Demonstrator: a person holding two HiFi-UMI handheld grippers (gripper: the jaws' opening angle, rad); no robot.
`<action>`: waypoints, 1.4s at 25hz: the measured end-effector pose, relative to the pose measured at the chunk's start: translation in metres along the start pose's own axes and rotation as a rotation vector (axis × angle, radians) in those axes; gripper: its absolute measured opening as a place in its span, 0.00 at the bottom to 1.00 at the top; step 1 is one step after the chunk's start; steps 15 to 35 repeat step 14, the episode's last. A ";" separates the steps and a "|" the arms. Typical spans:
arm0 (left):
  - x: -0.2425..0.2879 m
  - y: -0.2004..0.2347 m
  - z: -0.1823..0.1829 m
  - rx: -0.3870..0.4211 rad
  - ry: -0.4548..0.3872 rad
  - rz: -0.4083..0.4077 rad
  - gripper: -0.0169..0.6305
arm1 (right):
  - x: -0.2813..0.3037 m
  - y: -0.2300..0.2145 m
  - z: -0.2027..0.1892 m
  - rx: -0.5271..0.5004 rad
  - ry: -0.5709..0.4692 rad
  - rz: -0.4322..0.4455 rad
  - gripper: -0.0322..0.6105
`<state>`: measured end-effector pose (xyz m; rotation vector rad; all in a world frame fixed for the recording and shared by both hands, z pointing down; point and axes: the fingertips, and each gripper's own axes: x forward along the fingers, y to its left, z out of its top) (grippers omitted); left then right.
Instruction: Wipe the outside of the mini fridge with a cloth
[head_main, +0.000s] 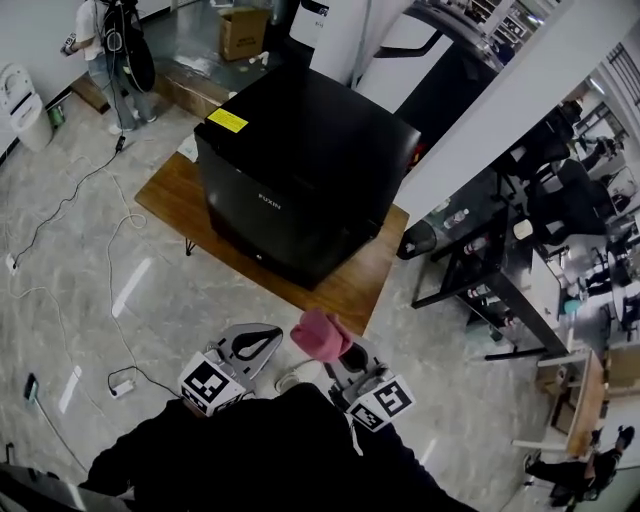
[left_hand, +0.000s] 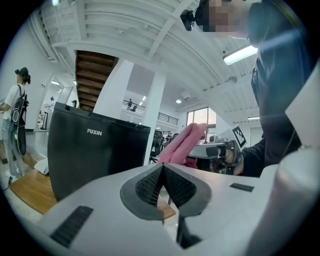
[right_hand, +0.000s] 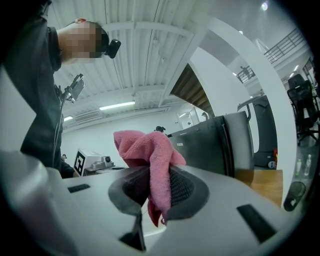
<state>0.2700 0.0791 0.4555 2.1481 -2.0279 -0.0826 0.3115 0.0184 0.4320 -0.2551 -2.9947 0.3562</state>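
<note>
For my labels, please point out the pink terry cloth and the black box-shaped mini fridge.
pink terry cloth (right_hand: 150, 145): right gripper view, on its bunched top.
black box-shaped mini fridge (head_main: 310, 125): head view, on its top panel.

One head camera overhead, two gripper cameras low and tilted upward.
The head view looks steeply down on the mini fridge (head_main: 300, 170) from the near side. The left gripper (head_main: 262, 343) view has it at left, the right gripper (head_main: 335, 350) view at right; each also catches the other gripper close by.
</note>
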 end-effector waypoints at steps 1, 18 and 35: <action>-0.004 -0.001 0.001 -0.006 -0.001 0.003 0.03 | 0.001 0.004 0.000 0.001 0.004 0.004 0.15; -0.022 -0.033 0.003 -0.003 -0.002 -0.012 0.03 | -0.020 0.045 -0.009 -0.013 0.018 0.052 0.15; -0.022 -0.033 0.003 -0.003 -0.002 -0.012 0.03 | -0.020 0.045 -0.009 -0.013 0.018 0.052 0.15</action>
